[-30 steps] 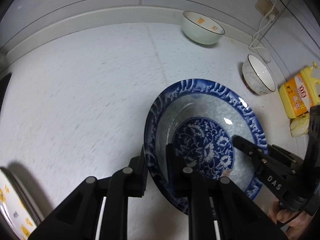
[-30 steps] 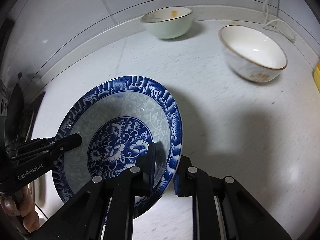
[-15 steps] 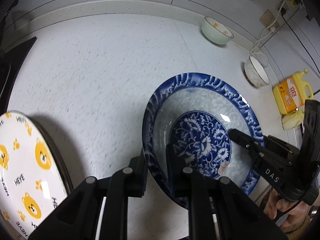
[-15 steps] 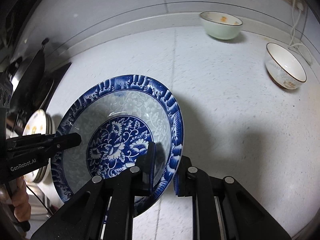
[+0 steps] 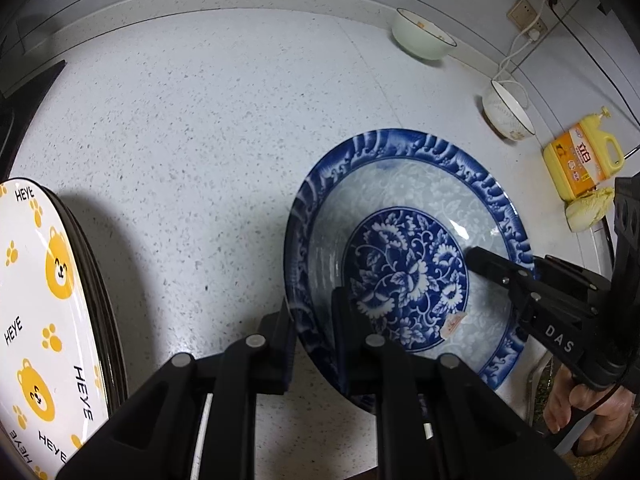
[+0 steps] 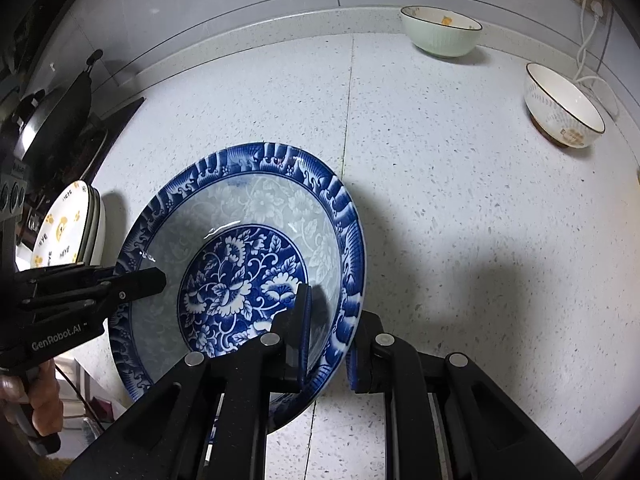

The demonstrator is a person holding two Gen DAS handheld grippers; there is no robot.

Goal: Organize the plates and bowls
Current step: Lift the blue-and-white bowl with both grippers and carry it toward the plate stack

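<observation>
Sharing load: left gripper (image 5: pixel 312 320) and right gripper (image 6: pixel 328 332) each pinch opposite rims of blue floral bowl (image 5: pixel 404 264), held between them above counter (image 5: pixel 200 120); bear-print plate stack (image 5: pixel 44 300) left of left gripper, likely destination.

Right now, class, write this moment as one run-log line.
left gripper: shut on blue floral bowl rim | right gripper: shut on opposite rim | bowl: held above countertop | bear-print plates: stacked at left
</observation>
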